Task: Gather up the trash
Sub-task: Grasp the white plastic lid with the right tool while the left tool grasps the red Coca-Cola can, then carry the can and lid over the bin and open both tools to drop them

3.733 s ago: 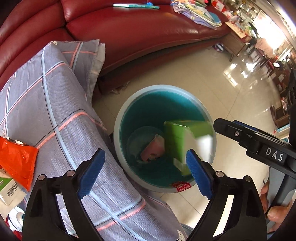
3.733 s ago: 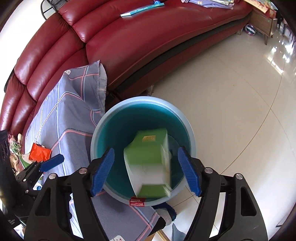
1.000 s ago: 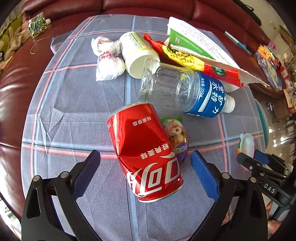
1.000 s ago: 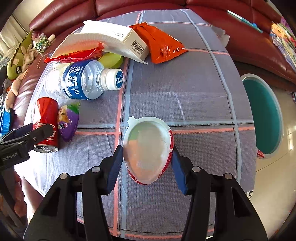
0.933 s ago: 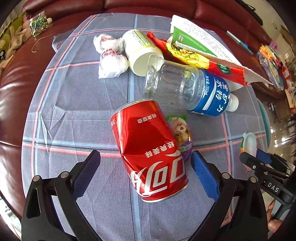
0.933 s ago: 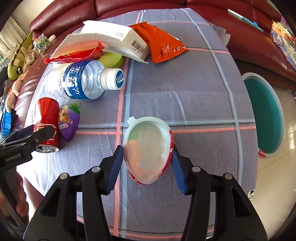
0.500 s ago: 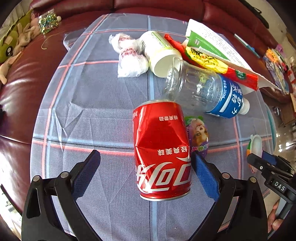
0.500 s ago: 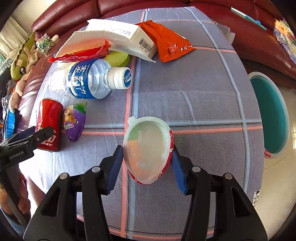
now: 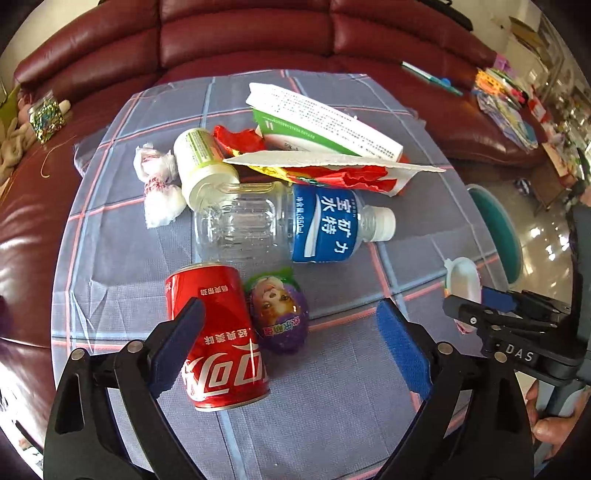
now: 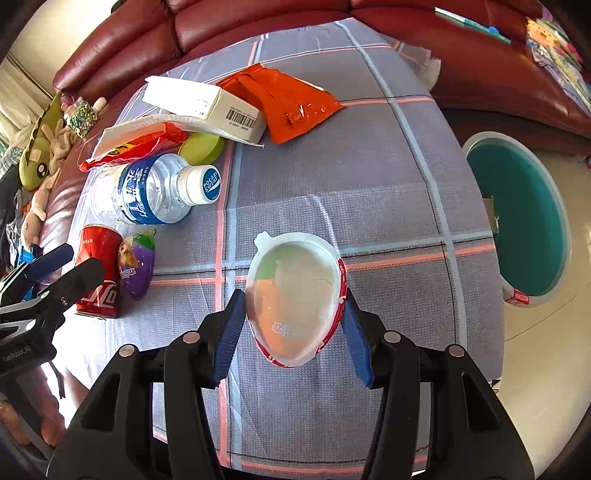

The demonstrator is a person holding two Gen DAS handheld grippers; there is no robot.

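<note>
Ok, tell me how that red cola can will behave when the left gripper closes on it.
The red cola can lies on its side, so a nudge would probably roll it. Its wall looks dented, suggesting it is empty, light and easily crushed. The open left gripper straddles it.

At your twelve o'clock a dark red leather sofa (image 9: 258, 33) curves around the checked grey cloth (image 9: 110, 236); glossy pale tiled floor (image 10: 546, 350) shines at three o'clock.
</note>
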